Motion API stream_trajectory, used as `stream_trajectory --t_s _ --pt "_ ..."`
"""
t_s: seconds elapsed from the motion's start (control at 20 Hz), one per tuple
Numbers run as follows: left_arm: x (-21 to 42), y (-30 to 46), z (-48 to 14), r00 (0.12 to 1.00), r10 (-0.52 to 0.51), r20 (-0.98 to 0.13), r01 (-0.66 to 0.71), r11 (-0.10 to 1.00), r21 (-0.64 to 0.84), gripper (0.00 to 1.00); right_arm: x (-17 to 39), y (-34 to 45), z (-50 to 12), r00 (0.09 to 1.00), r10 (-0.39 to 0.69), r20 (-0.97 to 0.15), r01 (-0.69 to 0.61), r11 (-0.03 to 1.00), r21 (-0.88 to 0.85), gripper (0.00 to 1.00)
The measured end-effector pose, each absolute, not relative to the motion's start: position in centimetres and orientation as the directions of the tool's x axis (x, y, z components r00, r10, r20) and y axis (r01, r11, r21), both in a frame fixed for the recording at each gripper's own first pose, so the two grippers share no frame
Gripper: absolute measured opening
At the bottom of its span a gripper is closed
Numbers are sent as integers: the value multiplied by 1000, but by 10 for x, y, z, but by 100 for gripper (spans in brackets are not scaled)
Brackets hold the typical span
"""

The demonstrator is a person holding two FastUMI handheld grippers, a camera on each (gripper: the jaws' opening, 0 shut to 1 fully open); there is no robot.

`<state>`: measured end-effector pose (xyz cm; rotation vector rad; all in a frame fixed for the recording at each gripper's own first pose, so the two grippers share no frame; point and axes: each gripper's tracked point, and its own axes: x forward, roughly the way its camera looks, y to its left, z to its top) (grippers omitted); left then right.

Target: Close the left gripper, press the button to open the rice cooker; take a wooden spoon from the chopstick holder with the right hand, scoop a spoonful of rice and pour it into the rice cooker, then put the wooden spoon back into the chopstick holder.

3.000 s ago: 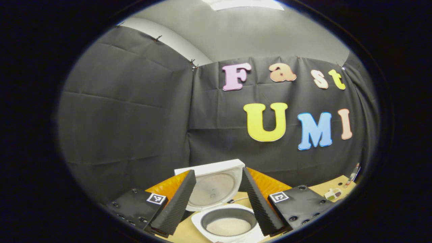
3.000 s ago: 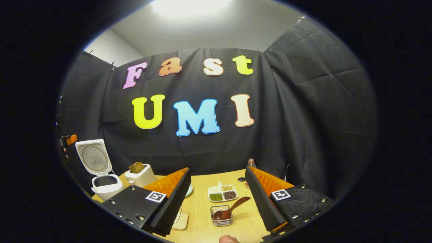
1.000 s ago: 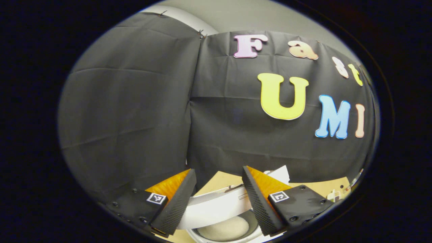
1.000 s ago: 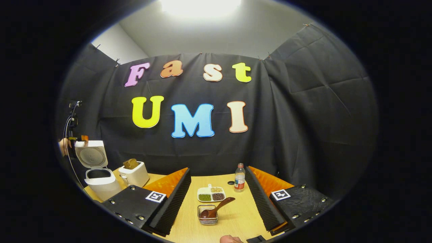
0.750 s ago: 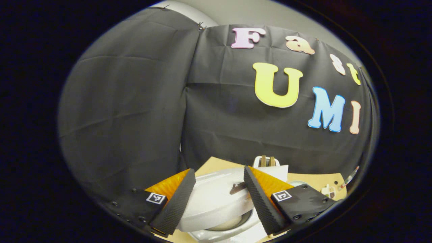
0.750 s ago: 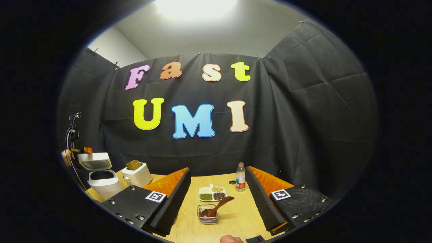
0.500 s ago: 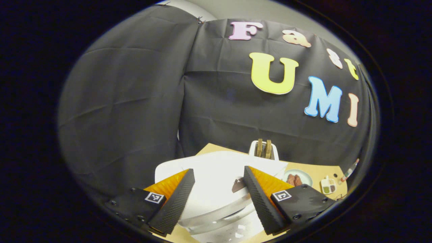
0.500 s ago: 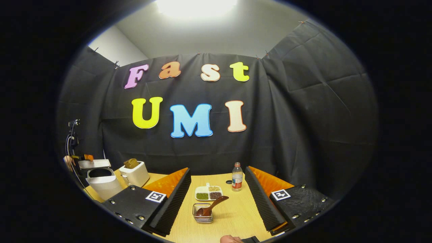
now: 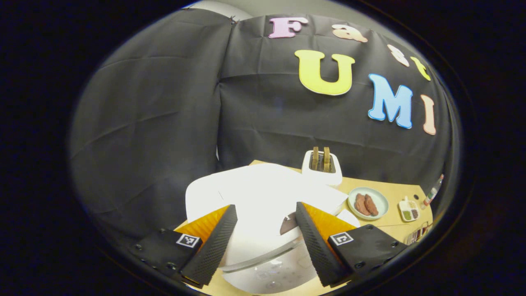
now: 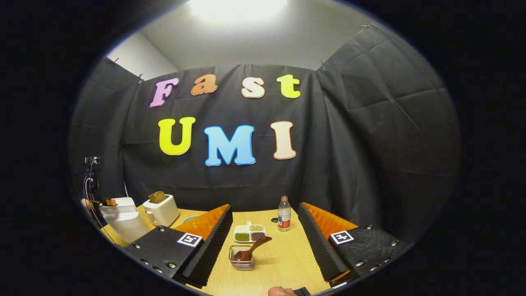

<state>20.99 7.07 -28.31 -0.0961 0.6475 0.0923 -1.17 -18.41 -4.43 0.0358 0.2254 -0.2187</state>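
Cooker point(image 9: 263, 201) lid now pushed down flat, was up before. Spoon point(image 10: 250, 250) back in holder point(image 10: 240, 263). Left claw point(image 9: 263, 240) wide, right claw point(image 10: 263, 242) wide, both empty. Job looks finished.

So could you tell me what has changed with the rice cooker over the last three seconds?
The lid, upright three seconds ago with the rice showing, has swung down onto the cooker under the open left gripper. The spoon is unmoved in the holder, and the right gripper has stayed open above the table.
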Motion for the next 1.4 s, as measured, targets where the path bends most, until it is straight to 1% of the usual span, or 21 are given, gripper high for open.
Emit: stream_trajectory --t_s 0.1,0.15,0.3,0.35,0.4,0.45,0.7,0.75,0.8,0.85,1.0,1.05,1.1,1.15,1.2,1.3,1.35,1.4 --pt "207 67 -290 786 57 -616 -104 994 -40 100 -12 -187 -45 950 -216 -226 223 975 9 98" --pt "205 66 -295 780 58 -623 -99 995 -32 96 -12 -188 -44 950 -217 -226 225 974 10 98" --pt "201 63 -304 764 66 -641 -78 997 9 96 -12 -189 -46 949 -220 -227 229 973 11 98" --pt "200 64 -306 764 69 -642 -74 997 19 99 -11 -190 -47 948 -223 -228 231 973 9 98" --pt "200 63 -307 764 70 -641 -70 997 25 96 -10 -191 -48 947 -224 -230 232 973 9 98" --pt "201 64 -307 765 68 -640 -71 997 21 99 -9 -190 -49 947 -223 -232 232 973 11 98" --pt "198 65 -306 771 59 -634 -78 997 -1 100 0 -180 -51 951 -203 -232 217 975 37 98" --pt "199 64 -302 784 55 -618 -63 998 8 100 3 -176 -51 953 -194 -232 210 977 45 98" --pt "198 65 -298 792 49 -608 -58 998 6 96 5 -172 -48 956 -181 -229 198 979 50 98" --pt "202 65 -285 815 44 -578 -57 998 -5 99 8 -169 -42 960 -173 -218 188 981 49 98" --pt "209 61 -219 898 8 -441 -34 998 -51 96 21 -158 -24 974 -147 -174 158 986 48 98" --pt "210 62 -195 916 13 -401 -17 1000 -7 96 26 -151 -20 978 -132 -163 142 988 52 98" --pt "212 64 -189 920 10 -392 6 999 38 100 31 -145 -19 981 -115 -156 125 991 56 98" --pt "218 68 -186 922 3 -387 28 997 75 99 36 -138 -19 983 -97 -153 107 993 56 98" --pt "221 71 -186 913 -2 -408 39 996 83 98 39 -132 -20 984 -85 -155 94 994 54 98" --pt "231 75 -190 894 -27 -448 36 999 13 100 42 -123 -25 984 -61 -167 69 997 42 98" --pt "236 79 -194 883 -32 -469 21 999 -28 100 42 -121 -26 984 -56 -171 62 998 32 98" --pt "233 80 -196 874 -47 -483 6 996 -86 98 42 -119 -27 983 -53 -173 57 998 21 98"
